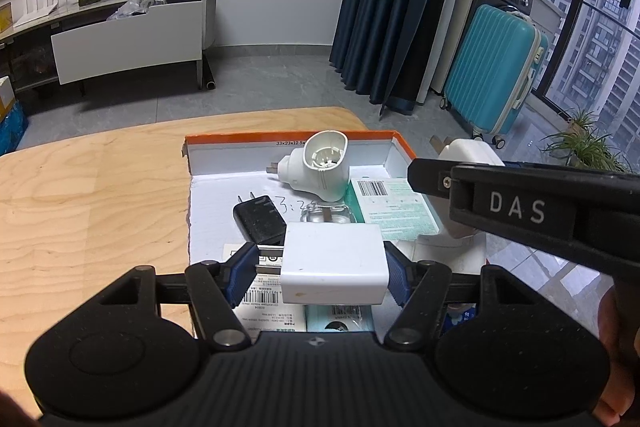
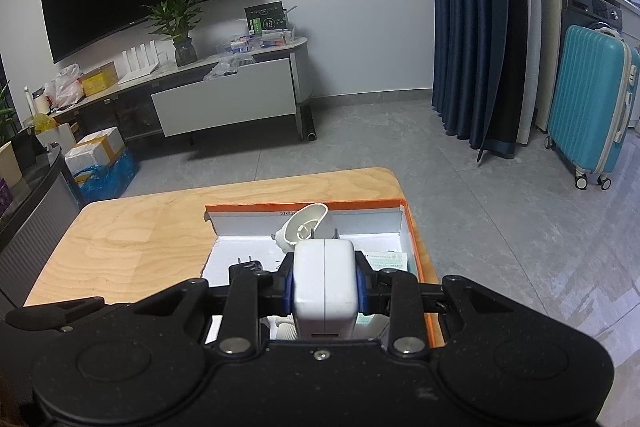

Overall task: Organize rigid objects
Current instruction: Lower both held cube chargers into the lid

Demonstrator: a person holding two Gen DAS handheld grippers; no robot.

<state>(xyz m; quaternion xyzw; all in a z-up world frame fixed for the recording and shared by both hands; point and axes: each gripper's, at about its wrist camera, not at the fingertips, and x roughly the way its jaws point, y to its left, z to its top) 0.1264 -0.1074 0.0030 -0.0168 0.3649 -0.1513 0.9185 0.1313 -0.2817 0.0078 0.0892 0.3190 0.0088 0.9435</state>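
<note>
Wooden surface (image 1: 100, 187) carries our orange box (image 1: 288, 138); left tongs (image 1: 320, 269) grip a white adapter (image 1: 334, 263), right tongs (image 2: 325, 287) clamp, seemingly, another charger (image 2: 324, 287).

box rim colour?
Orange rim on a white-lined box; clearest in the left wrist view.

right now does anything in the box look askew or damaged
The white cone-shaped plug-in holder lies tipped on its side against the far wall of the orange-rimmed cardboard box, its open mouth facing up. The box's far left corner looks torn. Nothing appears spilled.
</note>
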